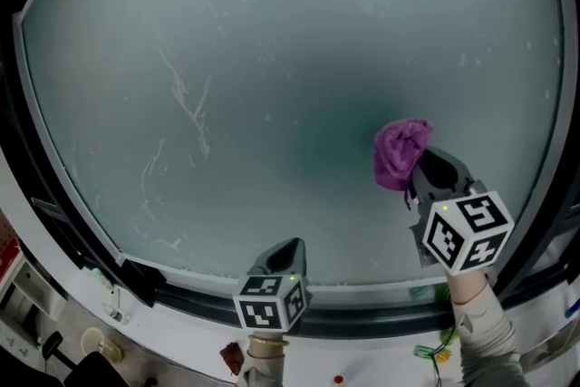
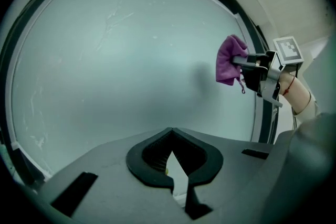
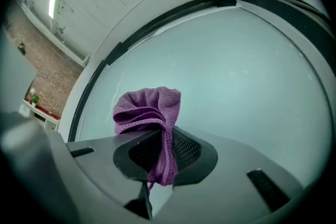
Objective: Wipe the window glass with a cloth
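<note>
Right gripper view shows the right gripper clamped on a bunched purple cloth at the right of the frosted window glass, best pressed flatter and swept left toward the white streaks, while the left gripper sits closed and empty at the near edge.

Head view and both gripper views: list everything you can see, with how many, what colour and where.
window glass: one, frosted pale grey-blue, fills most of the head view
streaks: several, white, on the glass at upper left
frame: one, black, round the glass
cloth: one, purple, bunched, right of centre before the glass
brick wall: one, reddish, far left in the right gripper view
marker cubes: two, white with black squares, one on each gripper
left gripper: grey, jaws together, empty, at the lower edge of the glass
right gripper: grey, jaws clamped on the cloth
sleeve: one, pale, behind the right gripper
</note>
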Motion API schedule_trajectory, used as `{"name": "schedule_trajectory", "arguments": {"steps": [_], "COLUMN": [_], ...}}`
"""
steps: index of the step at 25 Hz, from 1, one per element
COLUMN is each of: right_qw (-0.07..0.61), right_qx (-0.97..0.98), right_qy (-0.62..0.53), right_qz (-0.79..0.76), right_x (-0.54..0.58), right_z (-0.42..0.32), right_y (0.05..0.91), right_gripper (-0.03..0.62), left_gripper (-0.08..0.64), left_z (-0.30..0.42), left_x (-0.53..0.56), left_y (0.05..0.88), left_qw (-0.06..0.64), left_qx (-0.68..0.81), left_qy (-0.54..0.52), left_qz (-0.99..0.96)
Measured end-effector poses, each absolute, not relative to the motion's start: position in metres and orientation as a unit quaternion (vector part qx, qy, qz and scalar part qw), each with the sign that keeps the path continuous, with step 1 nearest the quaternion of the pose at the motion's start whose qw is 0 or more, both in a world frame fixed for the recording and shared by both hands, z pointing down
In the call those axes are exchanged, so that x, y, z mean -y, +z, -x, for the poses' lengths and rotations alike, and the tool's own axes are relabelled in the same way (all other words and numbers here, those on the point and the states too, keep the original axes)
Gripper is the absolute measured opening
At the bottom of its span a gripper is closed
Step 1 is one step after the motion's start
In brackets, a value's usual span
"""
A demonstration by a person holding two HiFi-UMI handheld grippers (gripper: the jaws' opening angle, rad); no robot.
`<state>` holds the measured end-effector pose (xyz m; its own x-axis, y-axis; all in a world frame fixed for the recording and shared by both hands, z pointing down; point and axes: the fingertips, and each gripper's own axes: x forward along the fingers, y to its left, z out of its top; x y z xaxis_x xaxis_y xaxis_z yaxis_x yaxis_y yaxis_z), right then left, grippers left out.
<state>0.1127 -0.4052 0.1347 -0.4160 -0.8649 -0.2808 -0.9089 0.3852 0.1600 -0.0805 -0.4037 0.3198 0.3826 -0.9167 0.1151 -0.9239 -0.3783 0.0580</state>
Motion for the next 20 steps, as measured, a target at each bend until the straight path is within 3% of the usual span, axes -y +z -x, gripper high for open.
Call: {"name": "schedule_trajectory", "arguments": {"steps": [11,20], "right_qw": [0.053,0.028], "right_qx": [-0.884,-0.885], "right_qy": [0.117,0.094], "right_qz": [0.449,0.455], "right_x": [0.425,0.456], "right_z": [0.003,0.027], "right_y": [0.176,0.198], "right_gripper": [0.049,0.049], "left_gripper": [0.005,0.005], "left_z": [0.129,0.137], "left_x": [0.391,0.389], "left_y": [0.333,0.338], "left_qw": [0.065,0.067], "left_qx": [0.599,0.603], "left_qy": [0.035,0.035], "left_qz": [-0.797,-0.794]}}
